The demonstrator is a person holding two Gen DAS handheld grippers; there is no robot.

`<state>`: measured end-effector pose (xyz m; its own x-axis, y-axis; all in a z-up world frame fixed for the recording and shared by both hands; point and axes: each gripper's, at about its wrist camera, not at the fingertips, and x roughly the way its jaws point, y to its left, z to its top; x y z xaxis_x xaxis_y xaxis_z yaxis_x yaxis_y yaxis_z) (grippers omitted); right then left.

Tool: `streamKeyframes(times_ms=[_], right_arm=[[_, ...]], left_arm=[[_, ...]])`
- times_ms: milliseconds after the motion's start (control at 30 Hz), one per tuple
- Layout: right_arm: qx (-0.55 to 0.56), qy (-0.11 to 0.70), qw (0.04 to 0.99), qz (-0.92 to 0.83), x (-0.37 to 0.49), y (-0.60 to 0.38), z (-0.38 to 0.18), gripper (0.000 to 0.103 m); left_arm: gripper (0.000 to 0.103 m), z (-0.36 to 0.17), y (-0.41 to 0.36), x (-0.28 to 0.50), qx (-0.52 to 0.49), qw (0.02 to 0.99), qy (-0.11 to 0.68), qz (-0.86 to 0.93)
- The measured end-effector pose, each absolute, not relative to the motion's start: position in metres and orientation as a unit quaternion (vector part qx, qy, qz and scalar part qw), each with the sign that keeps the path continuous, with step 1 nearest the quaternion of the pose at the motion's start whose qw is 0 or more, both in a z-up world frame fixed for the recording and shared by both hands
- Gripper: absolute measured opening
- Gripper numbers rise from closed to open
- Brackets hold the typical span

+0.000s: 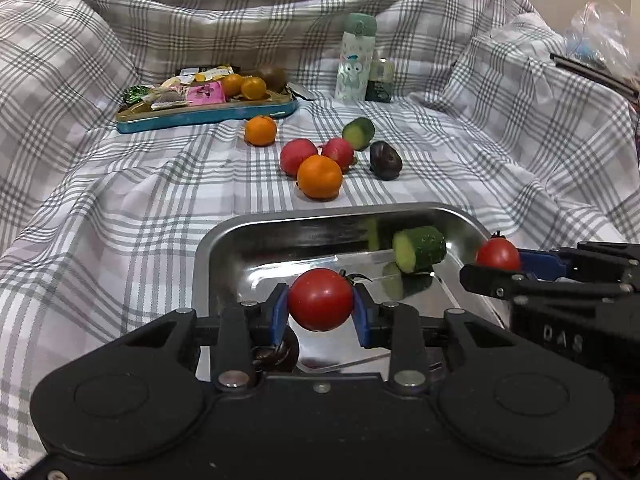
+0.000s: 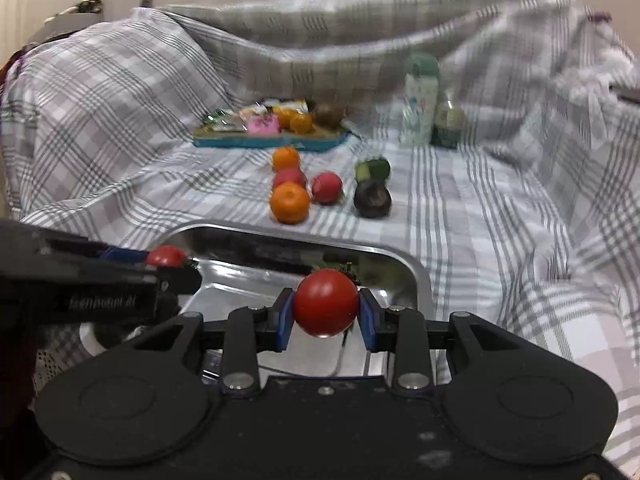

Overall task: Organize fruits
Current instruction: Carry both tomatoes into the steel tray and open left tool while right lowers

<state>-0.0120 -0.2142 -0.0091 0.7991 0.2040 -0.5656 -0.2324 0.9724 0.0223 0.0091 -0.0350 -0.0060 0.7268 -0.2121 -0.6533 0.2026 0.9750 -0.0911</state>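
left gripper (image 1: 321,305): clamped on a red tomato (image 1: 321,299), blue pads pressed to either side, carried over the near end of the steel tray (image 1: 240,232) — held there, i'd judge, so it can be let go straight into the tray.
right gripper (image 2: 326,305): shut round a second tomato (image 2: 326,302) the same way, over the tray's right side; in the left wrist view it comes in across the tray's right rim with its fruit showing.
steel tray: the collecting spot, by the look of it; a cut cucumber piece (image 1: 420,249) already lies toward its far right corner, and something dark sits under the left gripper at the near end — i can't tell what.
beyond the tray: on the checked cloth (image 1: 120,200) wait a large orange (image 1: 320,177), two red fruits (image 1: 298,155) just behind it, a smaller orange (image 1: 261,130) farther back, another cucumber piece (image 1: 359,133) and a dark plum-like fruit (image 1: 385,160) to the right.
far past the tray: a blue snack tray (image 1: 208,114) with packets and a couple of oranges, and two bottles (image 1: 355,58) to its right.
step in hand: both tomatoes about to be set down, i'd guess; the loose fruit is left to gather.
risk: round fruit may roll on bare metal, so a low release seems wise.
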Motion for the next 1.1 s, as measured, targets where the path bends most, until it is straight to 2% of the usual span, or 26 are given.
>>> streamKeyframes(times_ms=[233, 1100], right_arm=[[0.018, 0.341, 0.934, 0.103, 0.003, -0.226, -0.014, 0.035], [-0.003, 0.331, 0.937, 0.110, 0.002, -0.219, -0.013, 0.036]], left_arm=[[0.042, -0.009, -0.034, 0.010, -0.006, 0.925, 0.365, -0.104], [0.043, -0.007, -0.038, 0.009, 0.007, 0.928, 0.357, -0.104]])
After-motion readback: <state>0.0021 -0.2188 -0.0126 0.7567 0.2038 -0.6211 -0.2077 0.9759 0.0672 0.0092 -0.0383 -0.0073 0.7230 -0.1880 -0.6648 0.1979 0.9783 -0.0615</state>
